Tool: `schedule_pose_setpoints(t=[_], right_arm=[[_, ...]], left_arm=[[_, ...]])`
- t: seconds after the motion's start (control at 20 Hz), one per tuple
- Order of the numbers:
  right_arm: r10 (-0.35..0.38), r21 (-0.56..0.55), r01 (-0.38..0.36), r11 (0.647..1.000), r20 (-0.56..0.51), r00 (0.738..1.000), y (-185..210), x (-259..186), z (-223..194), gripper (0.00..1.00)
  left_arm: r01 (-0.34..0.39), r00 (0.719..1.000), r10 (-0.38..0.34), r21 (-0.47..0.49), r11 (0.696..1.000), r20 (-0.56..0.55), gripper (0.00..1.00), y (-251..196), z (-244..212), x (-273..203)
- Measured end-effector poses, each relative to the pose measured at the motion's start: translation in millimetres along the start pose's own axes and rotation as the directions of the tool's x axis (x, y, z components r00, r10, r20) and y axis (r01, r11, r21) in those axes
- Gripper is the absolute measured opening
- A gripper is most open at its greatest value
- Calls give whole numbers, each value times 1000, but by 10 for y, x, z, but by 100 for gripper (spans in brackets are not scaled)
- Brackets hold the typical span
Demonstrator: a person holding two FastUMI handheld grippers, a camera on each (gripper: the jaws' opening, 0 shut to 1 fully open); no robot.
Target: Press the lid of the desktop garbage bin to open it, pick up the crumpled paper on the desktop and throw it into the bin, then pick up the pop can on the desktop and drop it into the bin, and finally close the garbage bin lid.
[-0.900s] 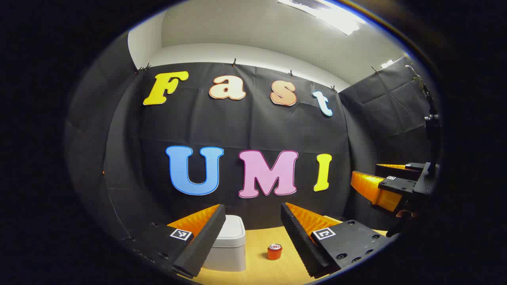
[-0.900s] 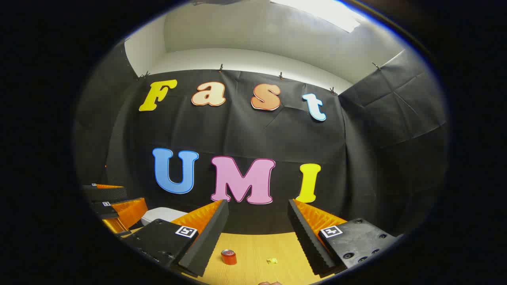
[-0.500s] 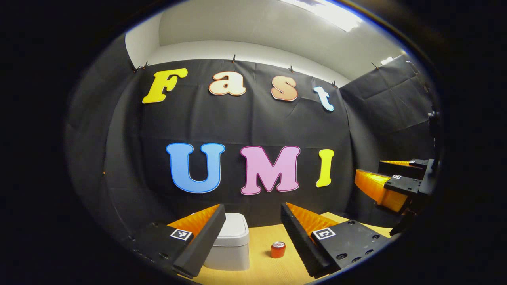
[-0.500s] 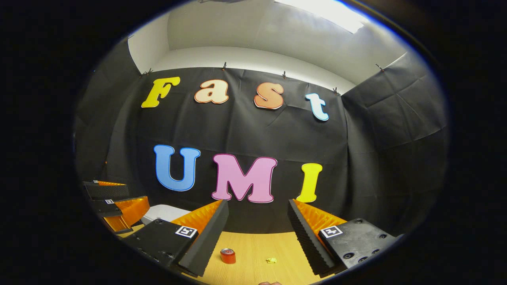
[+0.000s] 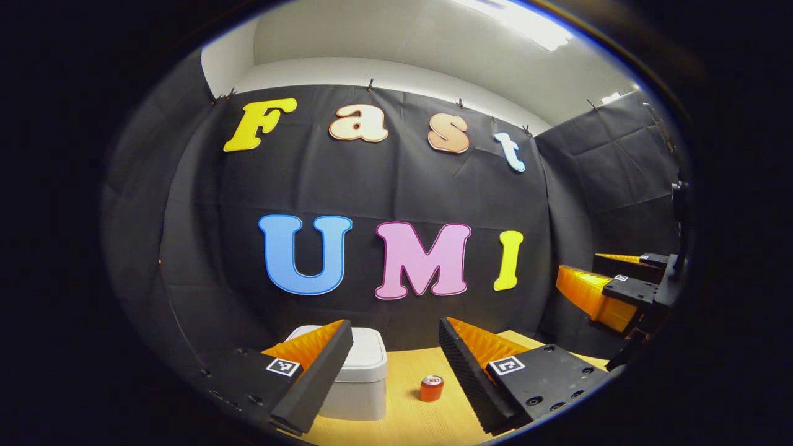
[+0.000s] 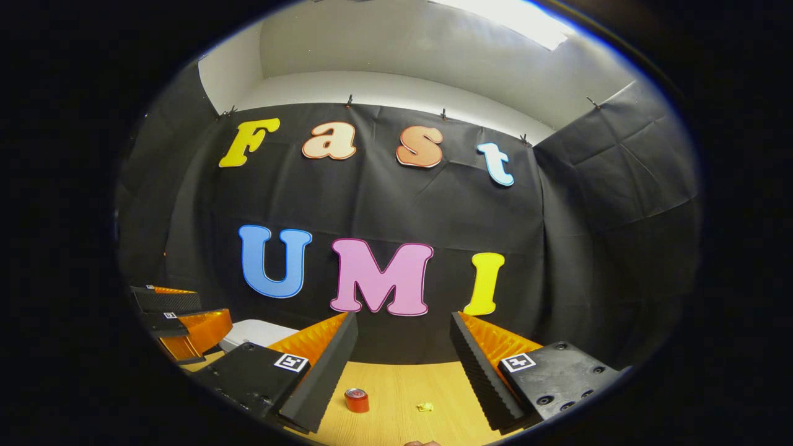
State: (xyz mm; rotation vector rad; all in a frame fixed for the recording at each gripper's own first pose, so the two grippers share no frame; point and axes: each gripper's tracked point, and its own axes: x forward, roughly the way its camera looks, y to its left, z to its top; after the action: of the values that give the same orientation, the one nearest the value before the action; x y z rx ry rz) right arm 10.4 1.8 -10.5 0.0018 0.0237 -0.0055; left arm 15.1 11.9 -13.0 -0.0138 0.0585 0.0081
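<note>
A white desktop bin (image 5: pixel 362 378) with its lid down stands on the wooden table (image 5: pixel 406 418), partly behind my left gripper's near finger. A small red pop can (image 5: pixel 432 388) stands upright just right of the bin. My left gripper (image 5: pixel 394 329) hovers open above the table, short of both, holding nothing. In the right gripper view the can (image 6: pixel 356 400) stands between the fingers' line, with a small yellow crumpled paper (image 6: pixel 425 407) to its right. My right gripper (image 6: pixel 403 319) is open and empty too. The bin (image 6: pixel 254 333) peeks out at the left.
Each gripper appears in the other's view: the right gripper (image 5: pixel 610 288) far right, the left gripper (image 6: pixel 183 322) far left, both raised over the table (image 6: pixel 403 381). Black cloth walls close the back and right side.
The left gripper view has shifted slightly, so the bin and can sit a bit higher and more of the bin shows. The right gripper has barely moved. Both stay open.
</note>
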Motion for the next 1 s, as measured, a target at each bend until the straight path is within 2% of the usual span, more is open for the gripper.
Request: schedule_pose_setpoints(t=[0.35,0.5,0.65,0.75,0.8,0.85,0.95,1.0], right_arm=[[21,-18,-21,1000,-23,1000,23,47,-102,96],[44,-19,-45,999,-47,998,61,88,-207,96],[32,-31,-34,999,-78,996,-41,158,-367,96],[29,-39,-33,999,-105,994,-82,197,-500,96],[27,-56,-33,998,-114,993,-104,208,-541,96],[25,-69,-33,997,-118,993,-128,227,-570,100],[31,-65,-39,997,-129,991,-151,274,-645,96],[34,-56,-42,998,-141,989,-157,296,-700,96]], left_arm=[[-36,999,35,-21,999,-13,93,151,-68,179],[-64,998,63,-13,998,-28,80,317,-118,341],[-83,994,83,6,997,-67,70,488,-234,528],[-93,991,94,8,996,-93,55,595,-325,673],[-100,989,101,10,995,-109,44,657,-387,748],[-109,986,111,22,994,-124,41,704,-436,820],[-141,978,150,68,988,-148,31,841,-546,959],[-151,975,163,86,985,-154,16,896,-579,1031]])
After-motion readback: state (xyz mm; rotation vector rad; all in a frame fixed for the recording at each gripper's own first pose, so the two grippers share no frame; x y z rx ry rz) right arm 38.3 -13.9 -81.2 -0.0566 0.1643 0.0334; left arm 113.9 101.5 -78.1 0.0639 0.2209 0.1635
